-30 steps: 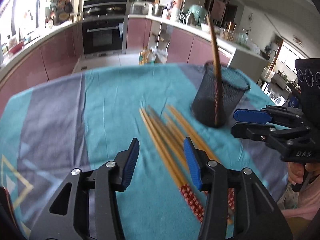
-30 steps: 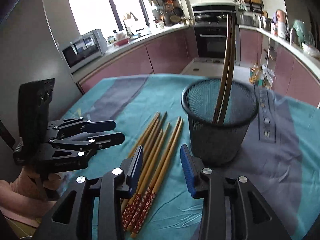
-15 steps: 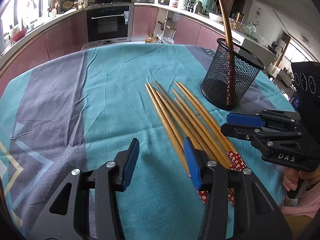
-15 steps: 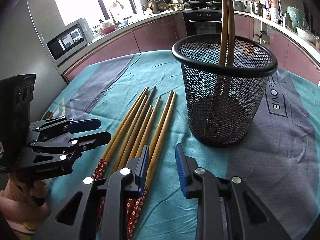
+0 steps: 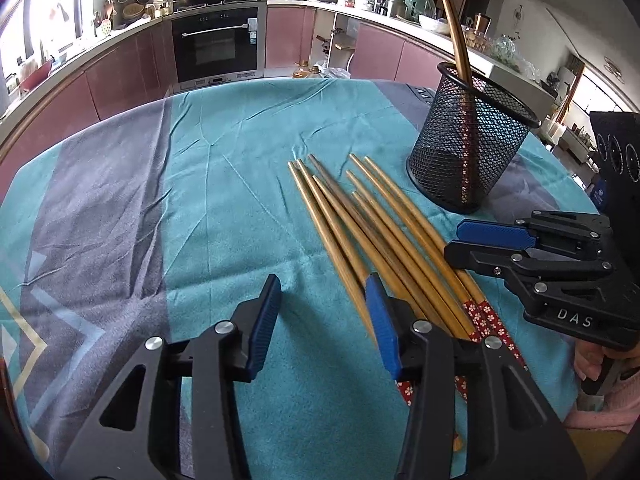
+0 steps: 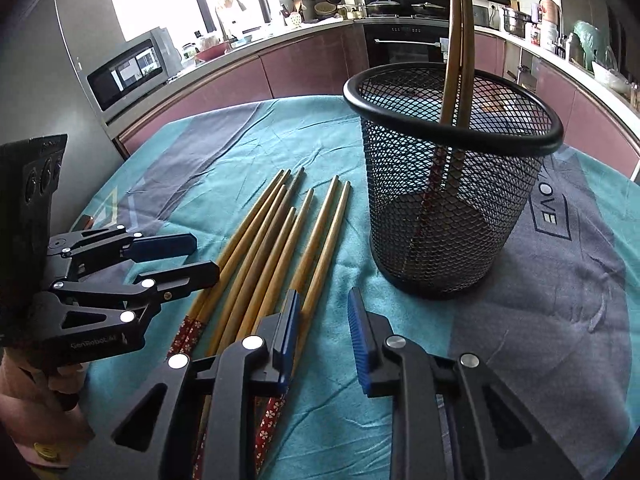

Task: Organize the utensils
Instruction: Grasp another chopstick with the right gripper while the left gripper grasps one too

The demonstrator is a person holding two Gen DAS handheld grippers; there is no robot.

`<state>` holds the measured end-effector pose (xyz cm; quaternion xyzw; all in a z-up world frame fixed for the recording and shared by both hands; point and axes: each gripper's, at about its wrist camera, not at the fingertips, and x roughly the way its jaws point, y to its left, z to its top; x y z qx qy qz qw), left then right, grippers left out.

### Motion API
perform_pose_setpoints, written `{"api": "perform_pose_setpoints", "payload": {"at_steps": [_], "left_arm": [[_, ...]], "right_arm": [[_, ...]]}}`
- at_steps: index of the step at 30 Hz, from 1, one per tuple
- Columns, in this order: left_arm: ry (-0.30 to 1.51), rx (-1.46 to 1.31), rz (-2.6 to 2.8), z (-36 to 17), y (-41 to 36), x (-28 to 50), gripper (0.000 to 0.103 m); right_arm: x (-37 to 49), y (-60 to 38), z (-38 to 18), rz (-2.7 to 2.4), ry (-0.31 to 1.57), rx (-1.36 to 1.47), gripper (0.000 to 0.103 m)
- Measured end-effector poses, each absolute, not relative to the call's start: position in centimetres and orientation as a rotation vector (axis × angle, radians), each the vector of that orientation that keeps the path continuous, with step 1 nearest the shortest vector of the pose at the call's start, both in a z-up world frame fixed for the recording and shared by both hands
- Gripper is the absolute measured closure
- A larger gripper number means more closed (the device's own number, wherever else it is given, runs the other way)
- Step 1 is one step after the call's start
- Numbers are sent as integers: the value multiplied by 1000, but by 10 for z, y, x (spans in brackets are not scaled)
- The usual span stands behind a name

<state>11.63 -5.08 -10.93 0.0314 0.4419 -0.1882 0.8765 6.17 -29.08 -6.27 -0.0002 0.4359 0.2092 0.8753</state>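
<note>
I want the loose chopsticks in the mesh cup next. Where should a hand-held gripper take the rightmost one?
Probably the bare wooden shaft of the rightmost chopstick, near mid-length, coming from above with jaws across it. It lies flat on the cloth at the bundle's outer edge, so its cup-side flank is clear.

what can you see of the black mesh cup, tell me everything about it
The mesh cup is a round black holder that looks like wire mesh, with a thick smooth rim and a solid base ring, slightly tapered. It stands upright on the teal cloth, right of the loose chopsticks and apart from them. Two chopsticks stand inside, leaning on its rim, patterned red ends down. No tool touches it.
</note>
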Motion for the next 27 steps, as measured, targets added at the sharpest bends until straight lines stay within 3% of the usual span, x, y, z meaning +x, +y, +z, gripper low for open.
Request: {"api": "perform_pose_setpoints", "payload": {"at_steps": [12,20,27], "left_arm": [[920,125,-369,-112,-61,130,66],[929,97,-354,-111,-63,139,91],[927,32,-347,-107,-53,131,95]], "right_arm": [[70,-281,-65,403,906,-41,86],[75,-283,-65,392,902,-9,97],[65,-293,-54,415,879,30,97]]}}
